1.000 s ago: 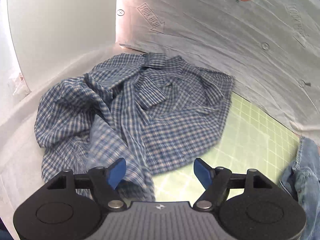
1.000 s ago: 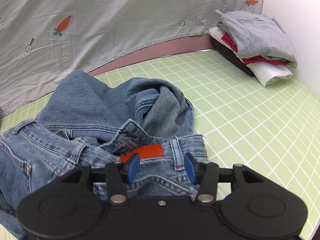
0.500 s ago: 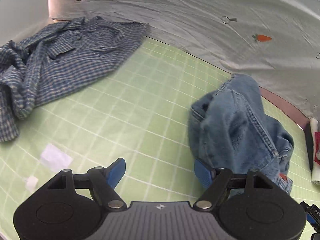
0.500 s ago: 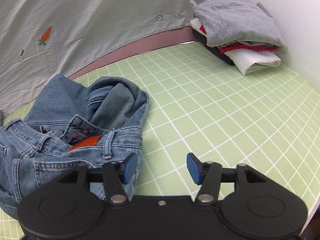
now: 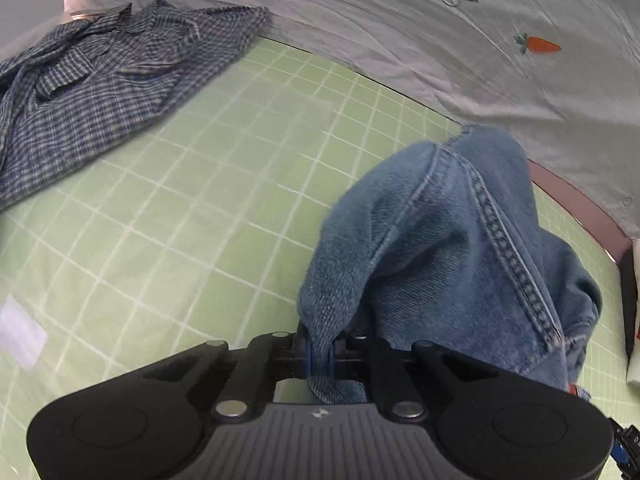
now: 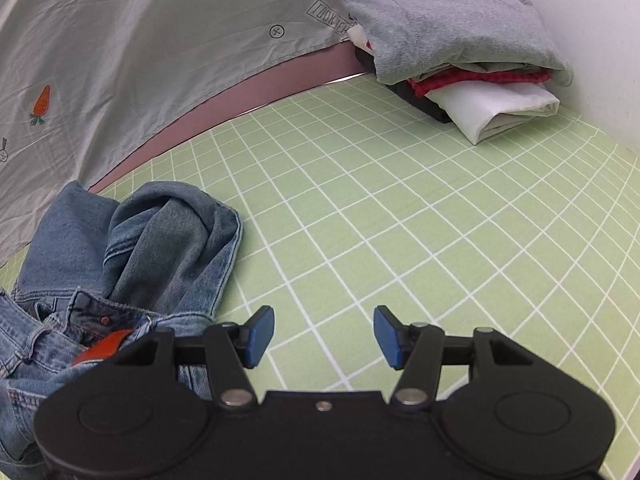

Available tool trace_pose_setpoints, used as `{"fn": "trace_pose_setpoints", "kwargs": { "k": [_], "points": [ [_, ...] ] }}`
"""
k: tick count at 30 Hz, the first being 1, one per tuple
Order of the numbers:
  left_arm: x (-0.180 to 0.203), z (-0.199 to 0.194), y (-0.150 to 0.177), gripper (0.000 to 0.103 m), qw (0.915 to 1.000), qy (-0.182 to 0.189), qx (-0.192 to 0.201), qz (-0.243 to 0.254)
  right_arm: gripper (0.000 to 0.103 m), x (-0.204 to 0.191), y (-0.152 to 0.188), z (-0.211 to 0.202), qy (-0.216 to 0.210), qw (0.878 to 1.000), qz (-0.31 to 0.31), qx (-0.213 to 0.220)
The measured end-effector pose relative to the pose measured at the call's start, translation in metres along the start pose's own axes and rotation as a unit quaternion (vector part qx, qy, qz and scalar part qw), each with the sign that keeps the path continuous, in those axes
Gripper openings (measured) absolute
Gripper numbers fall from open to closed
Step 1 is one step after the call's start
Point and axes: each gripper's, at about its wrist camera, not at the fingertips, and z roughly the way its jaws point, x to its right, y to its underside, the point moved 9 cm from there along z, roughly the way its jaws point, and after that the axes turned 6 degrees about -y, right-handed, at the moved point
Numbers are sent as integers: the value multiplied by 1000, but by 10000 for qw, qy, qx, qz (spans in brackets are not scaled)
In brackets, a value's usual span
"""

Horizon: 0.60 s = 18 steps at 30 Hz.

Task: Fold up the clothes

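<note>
— Where were the crumpled blue denim jeans (image 5: 452,256)?

— Heaped on the green grid-patterned table (image 5: 208,216), near its back edge, by the grey carrot-print sheet (image 5: 400,28). The left hand-held gripper (image 5: 320,354) was clamped on a fold of the denim, blue pads pressed tight against it.

— And the other one?

— The right hand-held gripper (image 6: 323,336) hung spread wide, gripping nothing, over bare table just beside the jeans (image 6: 132,264).

— Anything else?

— A rumpled blue checked shirt (image 5: 100,84) lay at the far left corner; a stack of folded grey, red and white clothes (image 6: 460,48) sat in the far right corner.
</note>
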Motion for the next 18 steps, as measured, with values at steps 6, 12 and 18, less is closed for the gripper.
{"fn": "trace_pose_setpoints", "kwargs": {
  "k": [6,12,18],
  "points": [
    [-46,29,-85,8,9964,-711,415,-224,56,1,-7,20,114,9998,46,-172],
    [-60,27,-115,32,9899,-1150,585,-594,56,-8,-6,25,17,9997,-58,-237],
    [-41,-7,-67,69,9929,-841,565,-626,56,-17,-5,30,-79,9994,-163,-302]
  ]
}}
